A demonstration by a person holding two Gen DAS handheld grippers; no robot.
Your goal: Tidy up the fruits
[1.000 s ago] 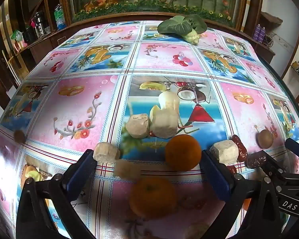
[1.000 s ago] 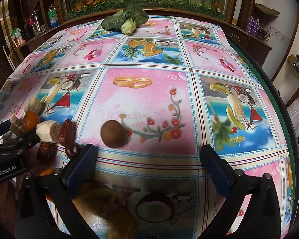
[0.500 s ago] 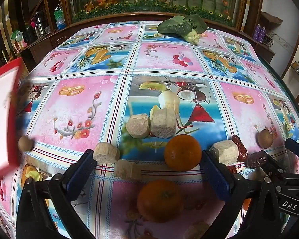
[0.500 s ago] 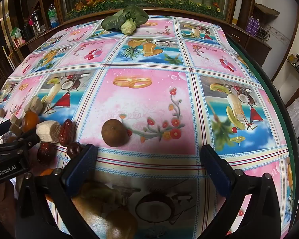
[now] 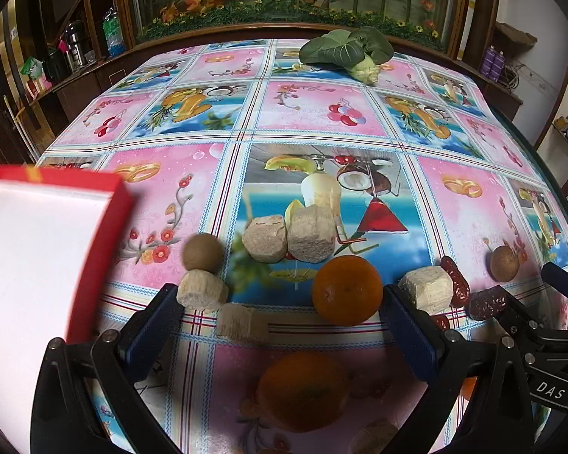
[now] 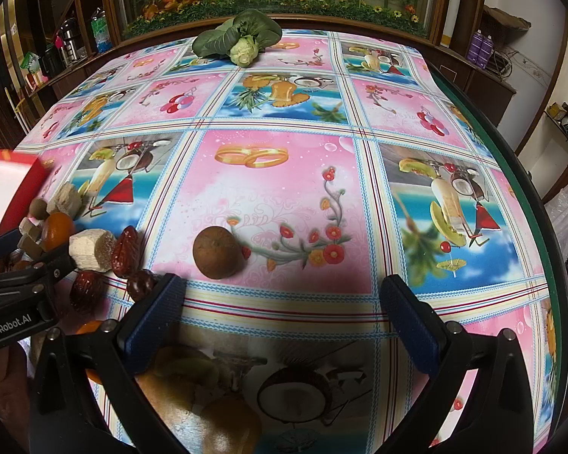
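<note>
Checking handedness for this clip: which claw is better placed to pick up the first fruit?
Left, probably. The open left claw sits over the cluster, an orange just ahead between its fingers. The open right claw faces only one brown fruit.

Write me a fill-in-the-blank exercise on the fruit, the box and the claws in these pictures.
1. The box at the left has a ____ rim and a white inside.
2. Both the left claw and the right claw stand ____, holding nothing.
3. The leafy vegetable lies at the ____ end of the table.
4. The orange nearest the left claw's right finger rests on the ____.

Missing words: red; open; far; table
</note>
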